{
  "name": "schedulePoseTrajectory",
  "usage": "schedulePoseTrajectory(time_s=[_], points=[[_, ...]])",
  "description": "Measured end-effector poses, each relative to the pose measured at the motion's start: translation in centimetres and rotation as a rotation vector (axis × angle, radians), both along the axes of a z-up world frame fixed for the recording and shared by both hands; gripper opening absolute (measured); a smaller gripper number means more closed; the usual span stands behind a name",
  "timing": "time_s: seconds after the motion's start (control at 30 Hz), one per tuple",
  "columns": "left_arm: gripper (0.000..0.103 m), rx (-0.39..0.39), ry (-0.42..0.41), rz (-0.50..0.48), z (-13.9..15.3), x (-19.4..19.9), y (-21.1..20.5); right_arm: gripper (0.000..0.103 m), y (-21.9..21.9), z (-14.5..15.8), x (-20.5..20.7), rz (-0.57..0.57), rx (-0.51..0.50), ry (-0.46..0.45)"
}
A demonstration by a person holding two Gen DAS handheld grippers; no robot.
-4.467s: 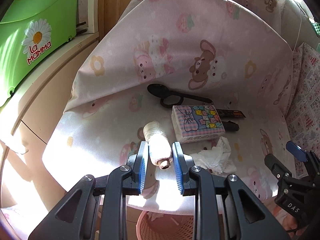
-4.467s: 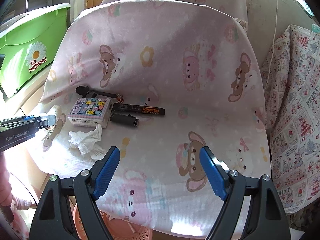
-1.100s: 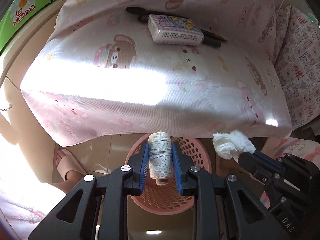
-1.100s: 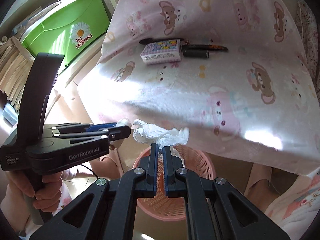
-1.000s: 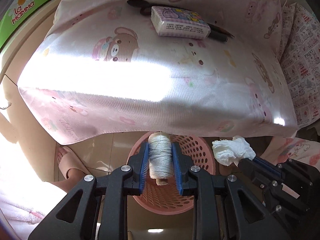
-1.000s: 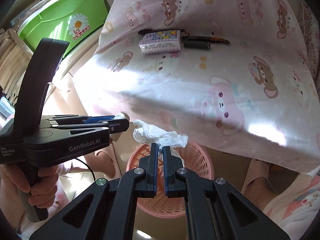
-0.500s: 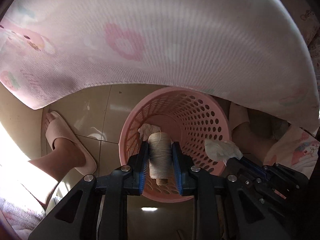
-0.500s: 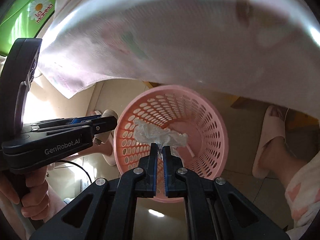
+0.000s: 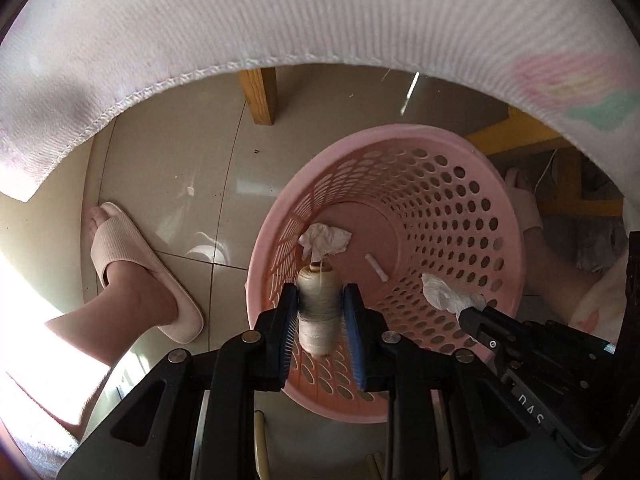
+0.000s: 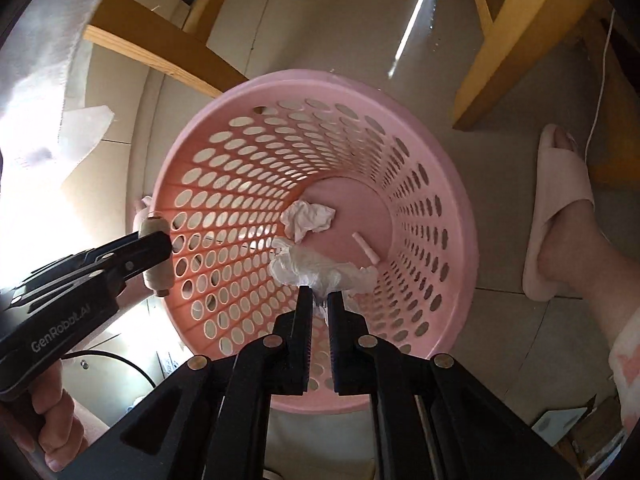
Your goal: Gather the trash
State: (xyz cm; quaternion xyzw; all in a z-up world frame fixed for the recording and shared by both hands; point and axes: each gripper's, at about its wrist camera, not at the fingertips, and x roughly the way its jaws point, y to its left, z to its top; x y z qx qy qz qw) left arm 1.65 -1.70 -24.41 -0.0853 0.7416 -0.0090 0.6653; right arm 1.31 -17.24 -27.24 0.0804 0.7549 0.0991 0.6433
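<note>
Over the pink perforated basket (image 9: 500, 216) on the tiled floor (image 9: 168, 168), both tools hang ready to let go. At left, the left tool (image 9: 320, 320) pinches a spool of pale thread (image 9: 319, 312) between its blue pads, the spool's long axis upright in the left wrist view, running from 6 toward 12 o'clock; it sits above the basket's near-left rim, at about 8 o'clock of the opening, so it may be only just inside the mouth. In the right wrist view that spool (image 10: 154, 256) shows against the basket's outer left wall, which suggests a small shift toward 3 o'clock would make the drop safer. Toward the middle, a crumpled tissue (image 10: 308, 220) and a small white stick (image 10: 365, 249) already lie on the basket floor. At right, the right tool (image 10: 319, 300) is nearly pressed together on a second wad of white tissue (image 10: 320, 268), which spreads from its tips toward 12 o'clock, well within the rim and almost over the centre; this tool looks the better placed to release. A slippered foot (image 10: 560, 216) stands at 3 o'clock of the basket, and the desk cloth (image 9: 280, 20) arches overhead.
</note>
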Motion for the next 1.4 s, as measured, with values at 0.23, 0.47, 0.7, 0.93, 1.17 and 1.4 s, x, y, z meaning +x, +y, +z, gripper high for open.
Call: schedulePoseTrajectory(time_s=[0.23,0.47,0.7,0.93,1.17,1.4], points=[[0.022,-0.003,-0.014,0.012,1.0,0.1,0.2,0.04,-0.2,0.4,-0.3,0.0,-0.005,-0.014],[0.034,0.09,-0.109,-0.009,4.1,0.6,0.1,0.045,-0.2,1.6,-0.4,-0.003,-0.049,-0.052],[0.055,0.151,-0.261,-0.017,9.0,0.5,0.1,0.048,0.4,4.7,-1.0,0.021,-0.073,-0.131],[0.076,0.303,-0.457,-0.031,14.3,0.2,0.3,0.048,0.5,10.3,-1.8,0.05,-0.092,-0.311],[0.085,0.253,-0.664,0.082,19.1,0.1,2.7,0.049,0.7,16.8,-2.4,0.066,-0.01,-0.557],[0.098,0.328,-0.816,0.164,22.3,-0.1,4.9,0.06,2.0,18.9,-2.6,0.139,0.019,-0.644]])
